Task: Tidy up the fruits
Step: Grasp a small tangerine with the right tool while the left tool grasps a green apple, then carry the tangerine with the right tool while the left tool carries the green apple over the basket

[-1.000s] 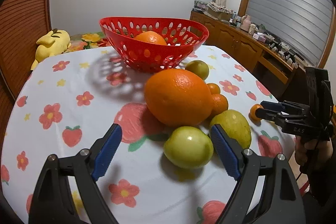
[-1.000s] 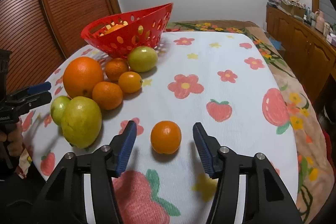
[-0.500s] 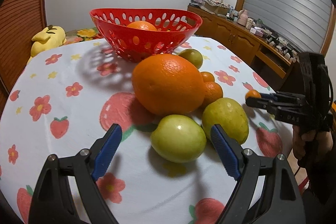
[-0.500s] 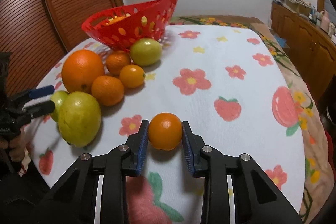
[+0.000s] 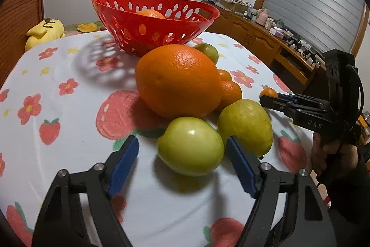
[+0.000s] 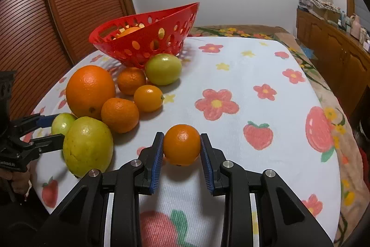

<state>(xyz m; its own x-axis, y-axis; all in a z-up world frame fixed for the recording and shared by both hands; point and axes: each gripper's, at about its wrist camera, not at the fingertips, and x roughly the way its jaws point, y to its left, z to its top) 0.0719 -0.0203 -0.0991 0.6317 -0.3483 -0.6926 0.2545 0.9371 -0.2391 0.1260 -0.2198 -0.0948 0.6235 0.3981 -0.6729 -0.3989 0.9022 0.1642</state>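
My right gripper [image 6: 182,149] is shut on a small orange [image 6: 182,144] low over the flowered tablecloth; it also shows in the left wrist view [image 5: 268,92]. My left gripper [image 5: 182,154] is open around a green apple [image 5: 190,148], its blue pads on either side and apart from it. Behind the apple lie a big orange [image 5: 178,80], a yellow-green pear [image 5: 245,124], small oranges [image 6: 120,115] and another green fruit [image 6: 163,68]. A red perforated basket [image 5: 129,22] at the back holds an orange [image 5: 150,14].
A yellow plush toy [image 5: 45,32] lies past the table's far left edge. A wooden cabinet [image 5: 266,43] with clutter stands along the right wall. A slatted wooden door [image 6: 69,4] is behind the basket. The tablecloth [image 6: 254,75] is bare to the right of the fruit.
My right gripper closed on the small orange. My left gripper moved forward and lower, so the green apple now sits between its open fingers.
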